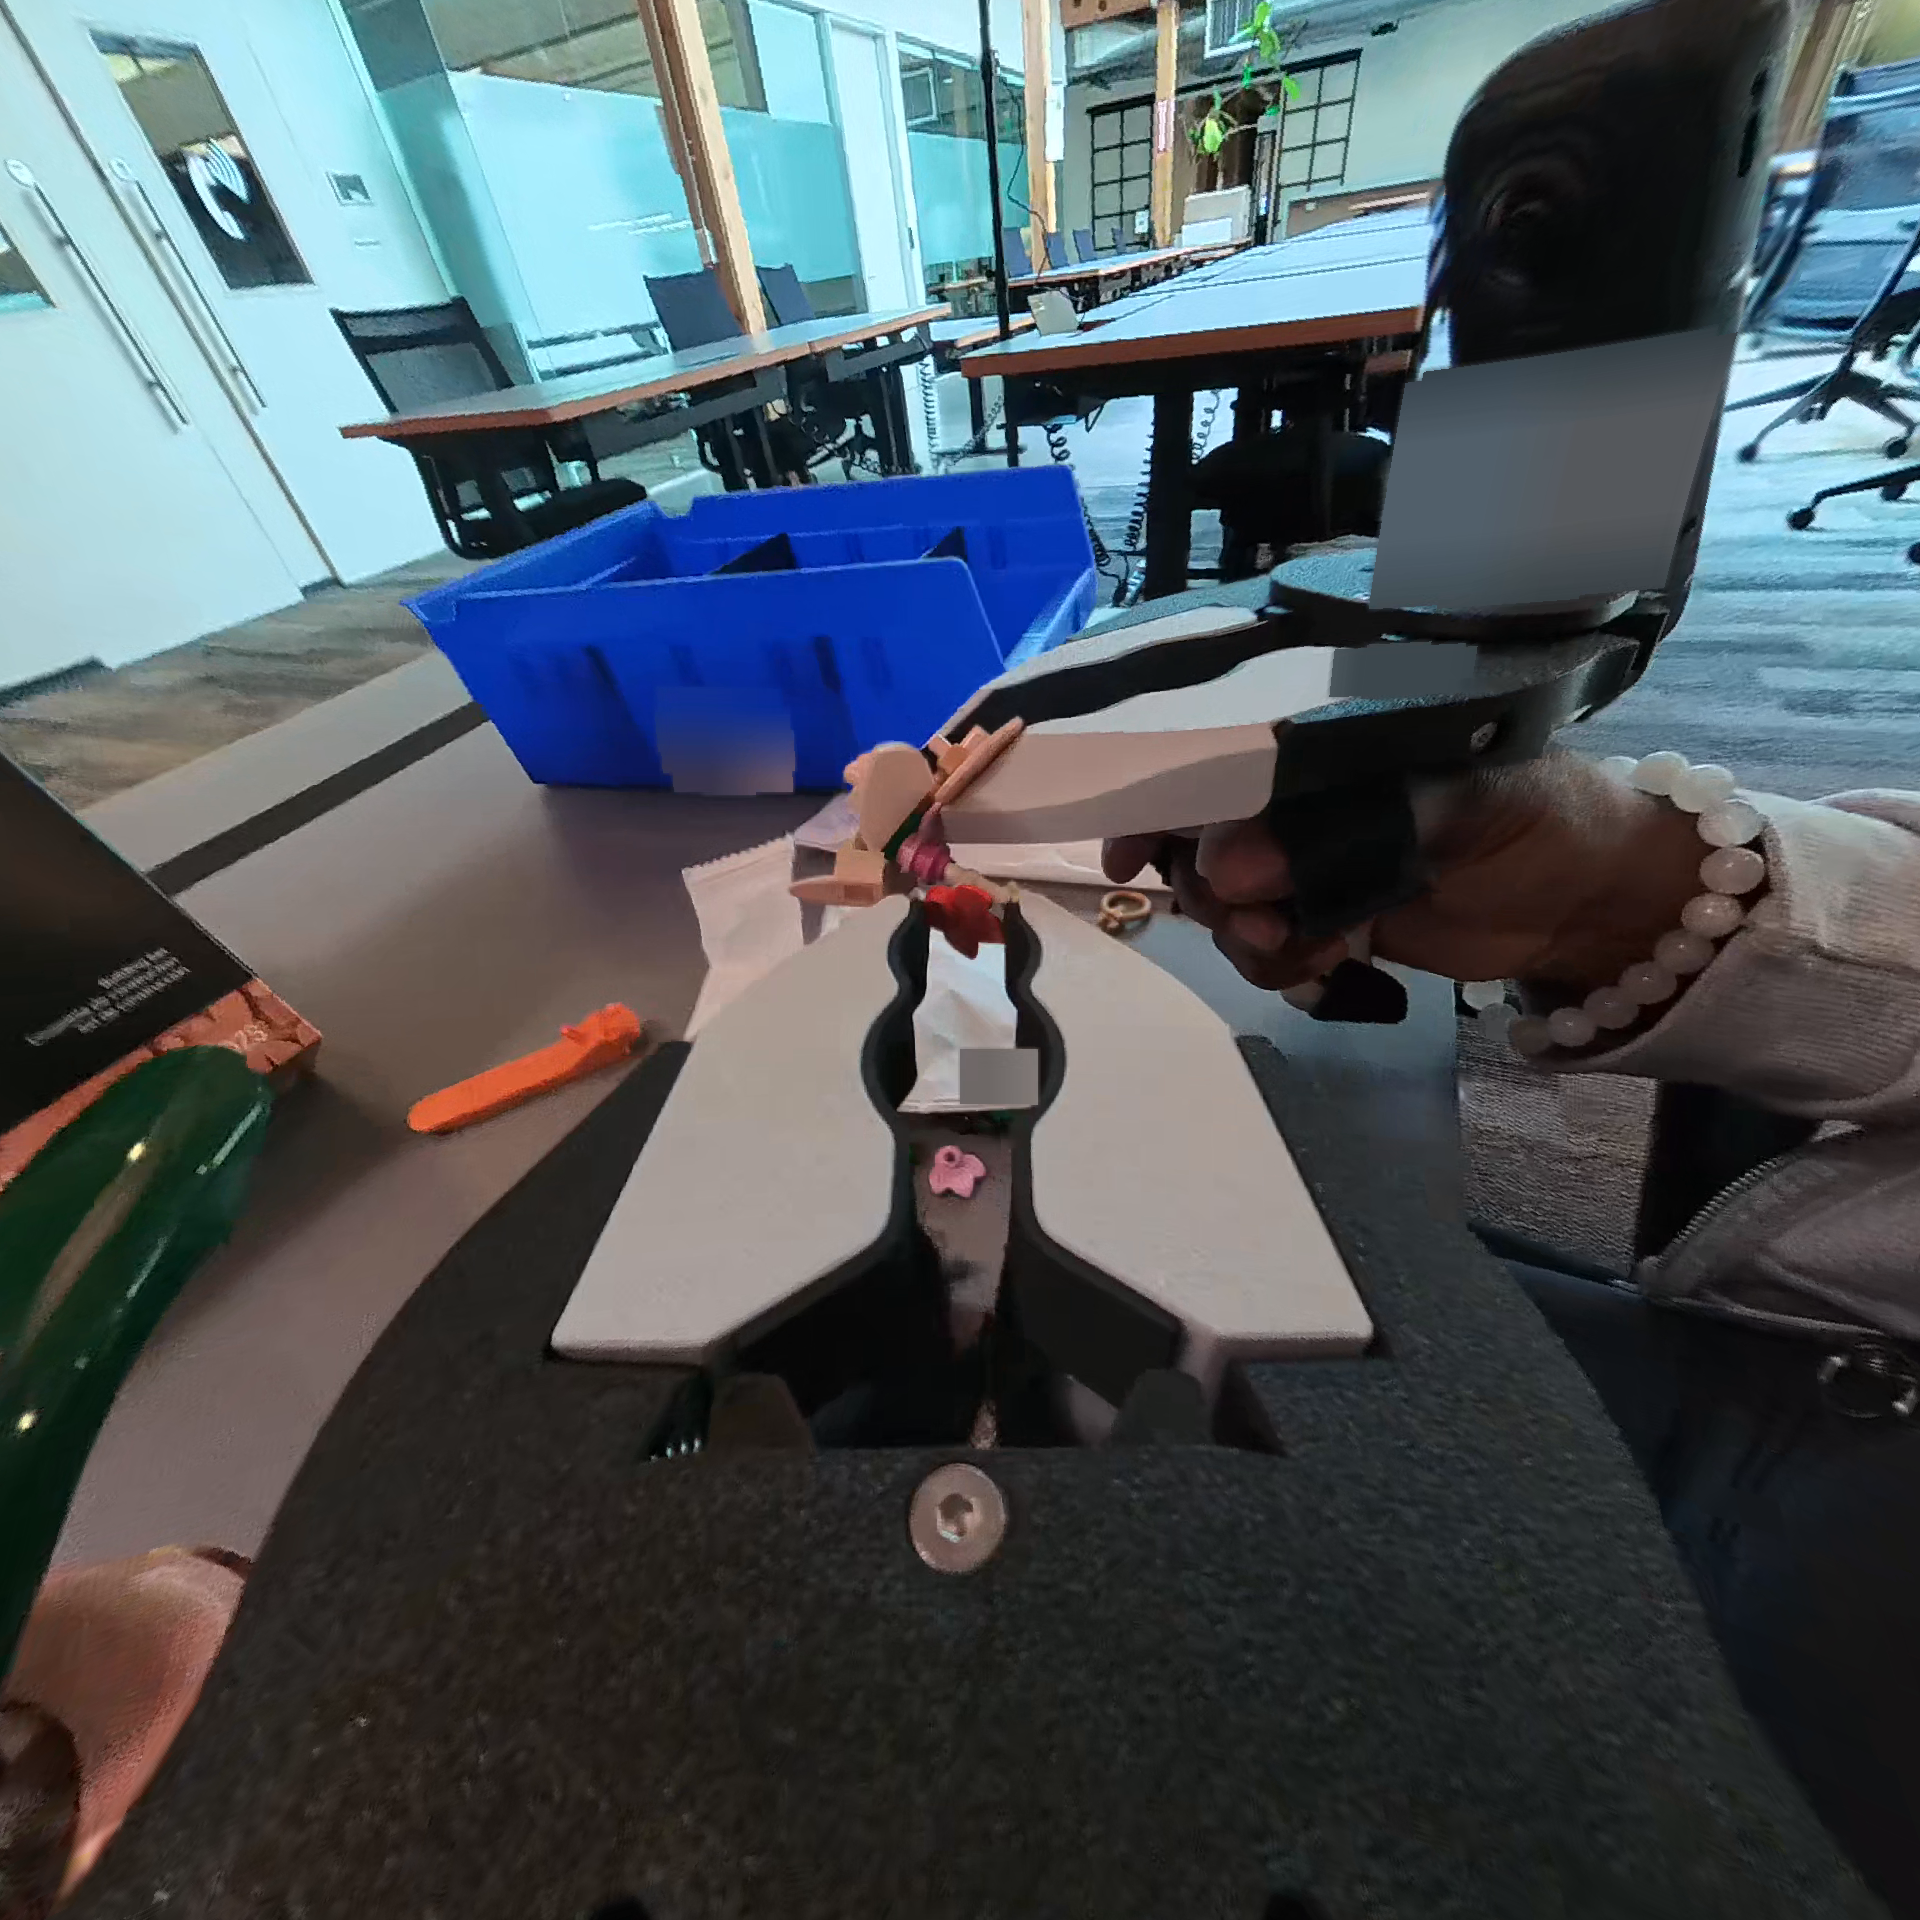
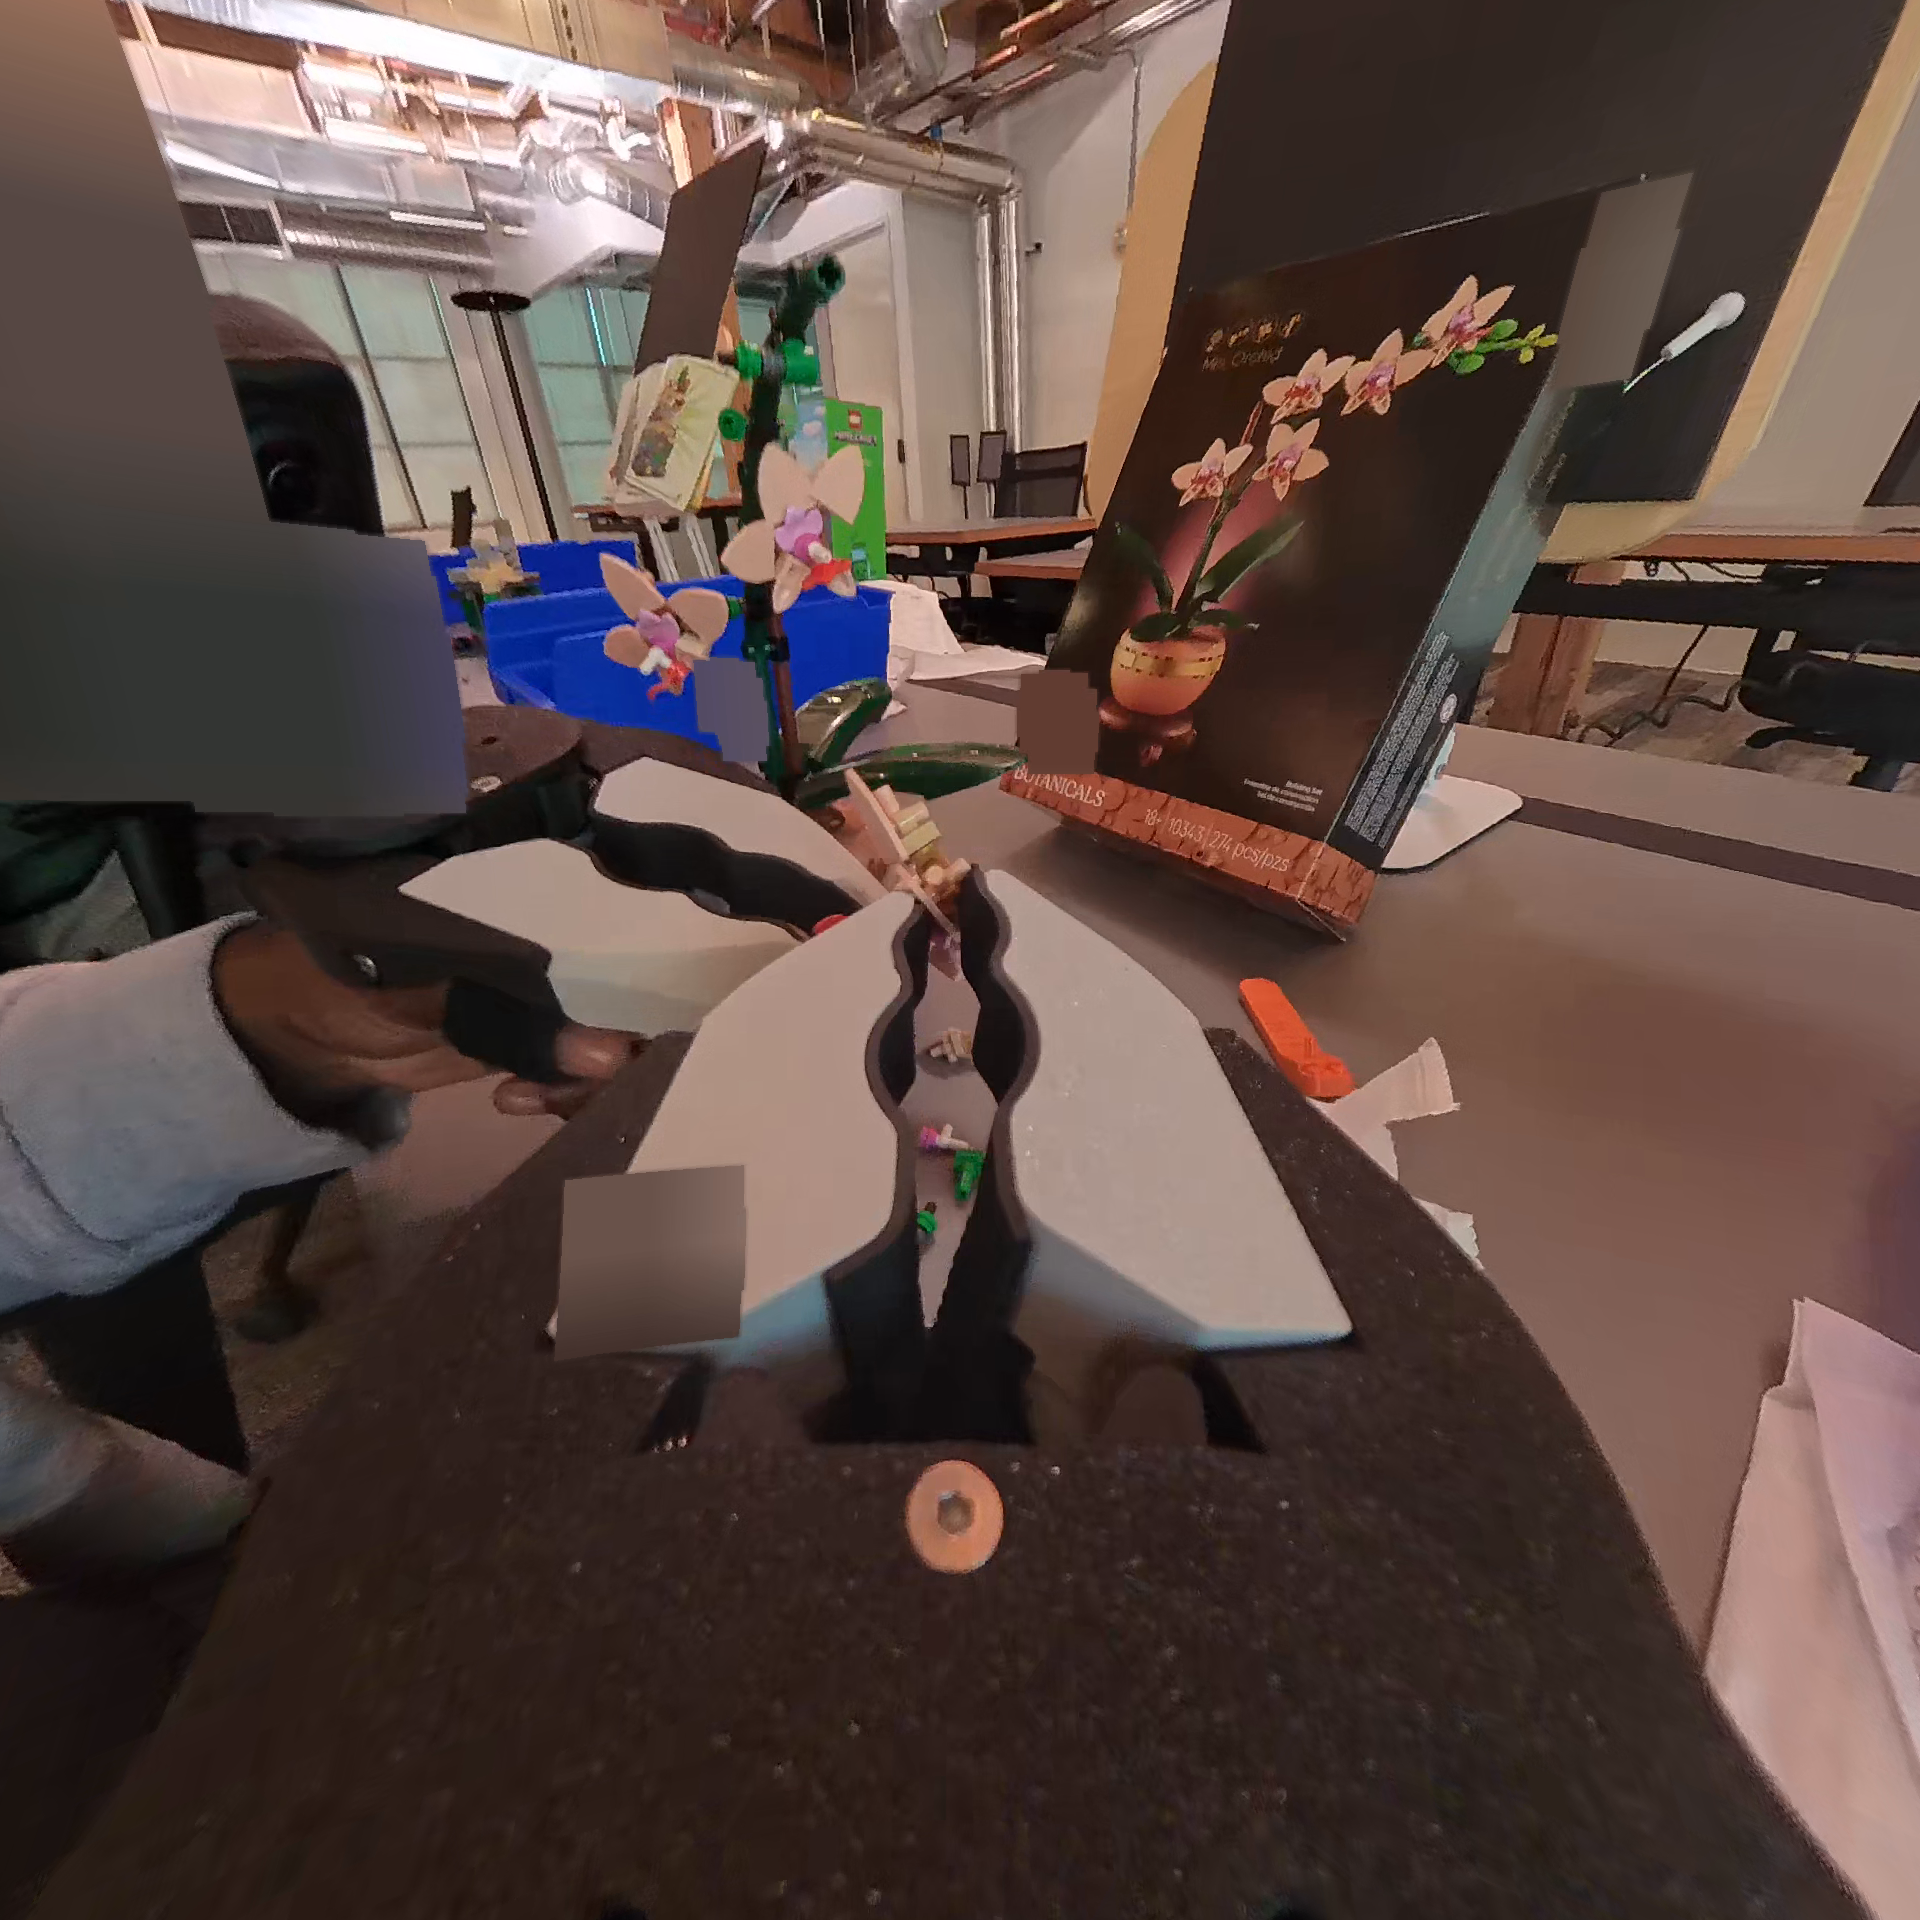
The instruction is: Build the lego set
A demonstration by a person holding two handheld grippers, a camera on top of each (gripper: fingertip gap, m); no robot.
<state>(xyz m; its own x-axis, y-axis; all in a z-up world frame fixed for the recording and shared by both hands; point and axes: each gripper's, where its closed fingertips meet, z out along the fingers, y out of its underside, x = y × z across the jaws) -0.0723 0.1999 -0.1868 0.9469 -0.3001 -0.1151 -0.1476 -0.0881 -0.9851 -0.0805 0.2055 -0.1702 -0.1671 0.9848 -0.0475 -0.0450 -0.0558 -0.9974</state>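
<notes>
Between both tongs' tips, left gripper [image 1: 961,925] and right gripper [image 2: 943,902] clamped onto one tan flower [image 1: 899,821].

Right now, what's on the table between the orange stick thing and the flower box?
Nothing. In the right wrist view the grey table is bare between the orange tool and the flower box. The white paper lies on the tool's other side.

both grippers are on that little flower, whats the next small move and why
Probably ease the red piece, pinched in the left gripper, up onto the tan flower that the right gripper clamps. They sit almost touching, though whether they have already seated is unclear. The finished blooms on the green stem carry a red part low down too.
</notes>
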